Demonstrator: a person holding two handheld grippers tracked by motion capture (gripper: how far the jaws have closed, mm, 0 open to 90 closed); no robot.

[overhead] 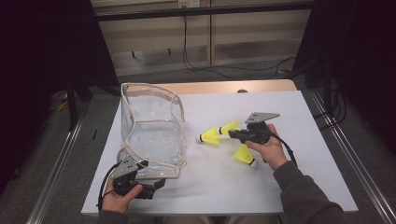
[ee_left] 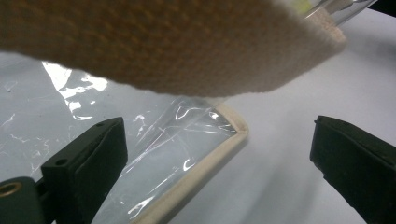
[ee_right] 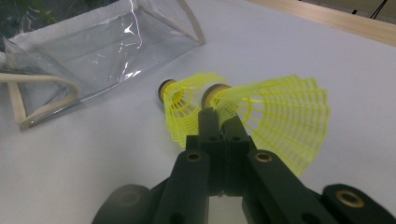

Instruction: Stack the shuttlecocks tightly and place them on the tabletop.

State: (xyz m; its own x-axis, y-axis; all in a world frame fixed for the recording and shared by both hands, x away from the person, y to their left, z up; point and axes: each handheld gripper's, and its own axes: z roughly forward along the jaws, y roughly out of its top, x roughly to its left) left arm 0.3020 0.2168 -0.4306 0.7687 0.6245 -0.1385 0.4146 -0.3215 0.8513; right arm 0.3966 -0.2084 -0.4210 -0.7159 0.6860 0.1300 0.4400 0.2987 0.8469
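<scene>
Yellow plastic-skirted shuttlecock | pinched at skirt edge by right gripper, table centre | left gripper spread beside clear plastic bag at nine o'clock | advice: lift gently, avoid crushing skirt, aim for bag mouth

No writing, label, brand, number or sign could be read on anything in any of the views.
</scene>
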